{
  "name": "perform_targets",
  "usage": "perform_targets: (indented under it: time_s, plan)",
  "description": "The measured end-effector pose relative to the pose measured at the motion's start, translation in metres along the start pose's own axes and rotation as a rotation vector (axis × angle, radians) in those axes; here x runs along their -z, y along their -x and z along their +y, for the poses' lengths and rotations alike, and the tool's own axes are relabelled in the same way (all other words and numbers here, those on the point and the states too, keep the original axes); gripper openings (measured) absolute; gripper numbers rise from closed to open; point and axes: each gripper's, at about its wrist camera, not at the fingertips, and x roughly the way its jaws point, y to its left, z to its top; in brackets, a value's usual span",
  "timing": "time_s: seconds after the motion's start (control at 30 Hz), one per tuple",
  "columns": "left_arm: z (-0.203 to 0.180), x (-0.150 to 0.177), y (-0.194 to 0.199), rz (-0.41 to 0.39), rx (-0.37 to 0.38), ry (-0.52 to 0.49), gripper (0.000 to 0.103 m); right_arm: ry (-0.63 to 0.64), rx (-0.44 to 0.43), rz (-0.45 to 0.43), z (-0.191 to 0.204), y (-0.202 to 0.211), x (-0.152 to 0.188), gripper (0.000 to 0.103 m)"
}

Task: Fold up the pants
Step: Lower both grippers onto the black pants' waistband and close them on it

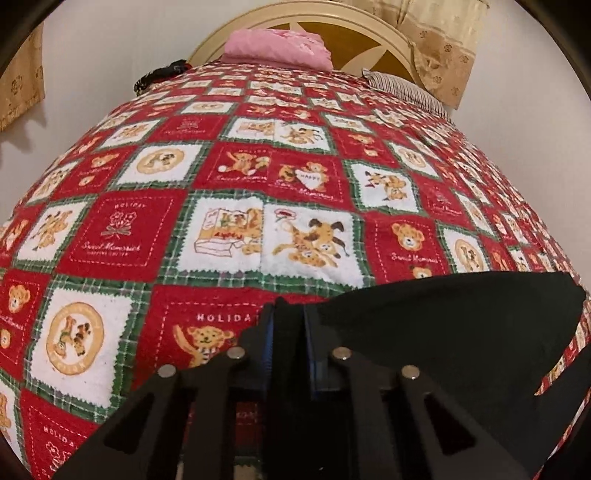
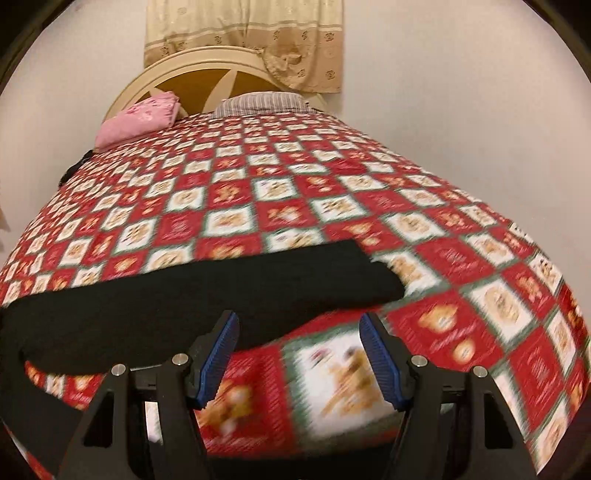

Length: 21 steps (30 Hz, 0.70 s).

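1. Left hand-held gripper [image 1: 290, 317] sat low at the near edge of the left wrist view, blue-padded fingers [image 1: 269, 350] drawn narrow and clamped on a fold of the black pants [image 1: 443, 325].
2. From that pinch the pants fabric spread to the right and slightly far, a dark flap lying over the bedspread [image 1: 229, 192]; a second dark strip ran down the near right corner.
3. Right hand-held gripper [image 2: 299, 321] was spread wide, nothing between its blue pads [image 2: 218, 354]; only the quilt pattern showed in the gap.
4. In the right wrist view the pants [image 2: 184, 291] lay as a long black band across the near left of the bed, its right end just past the left fingertip, on the far side of the gripper.
5. Left fingertip overlapped the near edge of the pants in the view; contact could not be told. Right finger was apart from the fabric.
6. Right wrist view was motion-blurred, near quilt squares smeared.
7. Bedspread was red, white and green patchwork with teddy bears [image 1: 408, 236] and "Holiday" lettering.
8. At the far end: a pink folded cloth [image 1: 280, 46] on the left, a striped pillow [image 2: 262, 100] to its right, against a cream arched headboard [image 2: 192, 70].
9. Beige patterned curtain [image 2: 243, 33] hung behind the headboard on a white wall.
10. A dark item [image 1: 162, 75] lay at the far left edge of the bed, too small to identify.
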Motion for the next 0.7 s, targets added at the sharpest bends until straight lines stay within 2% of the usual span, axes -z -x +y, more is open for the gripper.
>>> perform_targets:
  time_s: [0.23,0.5,0.7]
  plan:
    - [0.001,0.001,-0.002,-0.001,-0.004,0.003,0.015,-0.037,0.016,0.074,-0.037,-0.052,-0.035,0.069]
    - [-0.001,0.001,-0.005,0.005,-0.019,-0.002,0.016,-0.039,0.015,0.135,-0.058,-0.111,-0.06,0.069]
    - [-0.002,-0.002,-0.008,0.032,-0.022,-0.019,0.019,-0.052,-0.089,0.252,-0.062,-0.153,-0.065,0.068]
